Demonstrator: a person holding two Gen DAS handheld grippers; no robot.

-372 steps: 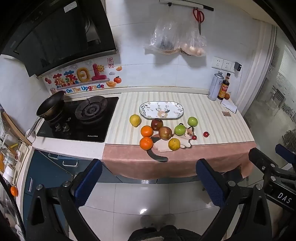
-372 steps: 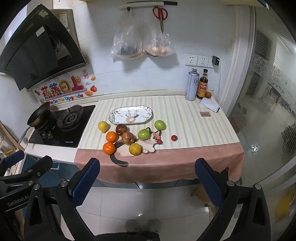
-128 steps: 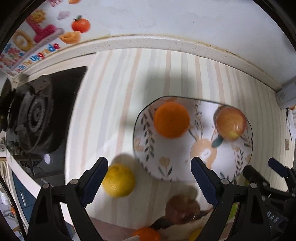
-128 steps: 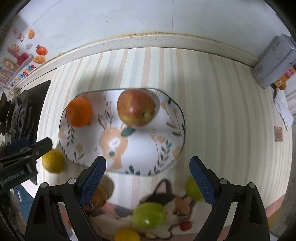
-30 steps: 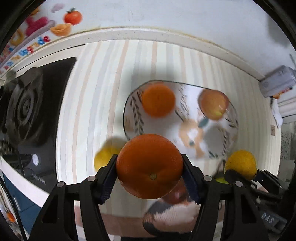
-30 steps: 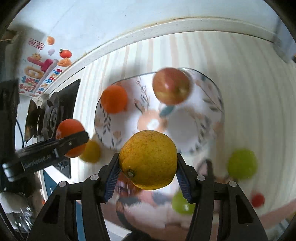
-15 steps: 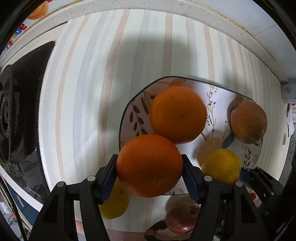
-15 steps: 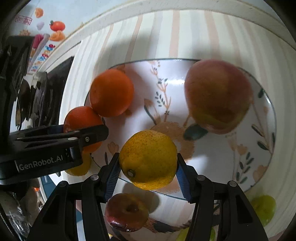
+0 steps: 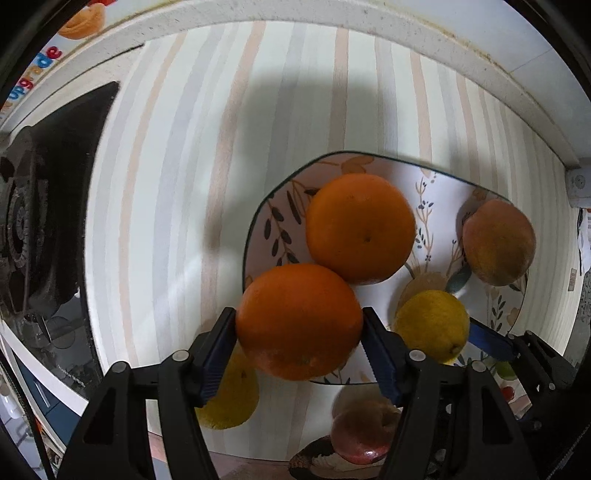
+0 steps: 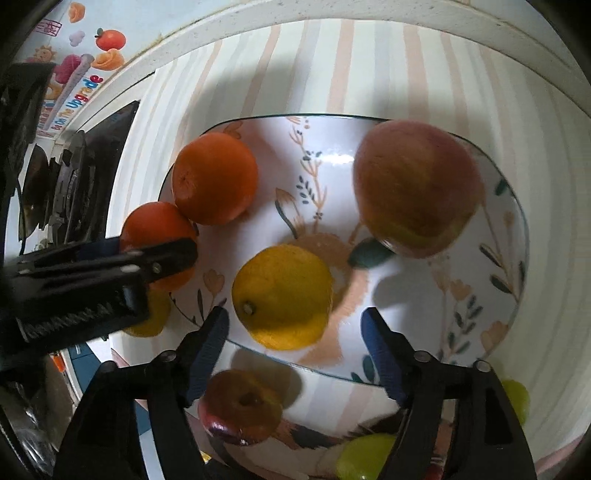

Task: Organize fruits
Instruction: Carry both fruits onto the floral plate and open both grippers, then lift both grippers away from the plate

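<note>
My left gripper (image 9: 299, 332) is shut on an orange (image 9: 299, 321) at the left end of the patterned plate (image 9: 491, 306), touching a second orange (image 9: 360, 227) that lies on it. My right gripper (image 10: 295, 332) is open, its fingers apart on either side of a yellow lemon (image 10: 282, 297) that rests on the plate (image 10: 491, 266). A red-yellow apple (image 10: 415, 188) lies at the plate's right end. In the right wrist view the left gripper (image 10: 159, 254) holds its orange (image 10: 157, 230) next to the other orange (image 10: 214, 179).
Off the plate near the front lie another lemon (image 9: 231, 400), a red apple (image 10: 240, 406), green fruits (image 10: 364, 456) and a cat-shaped mat (image 9: 314, 461). The gas hob (image 9: 40, 221) is to the left, the wall edge (image 9: 332, 18) behind.
My right gripper has opened and let go of the lemon, which now rests on the plate. My left gripper has lowered slightly with its orange still gripped.
</note>
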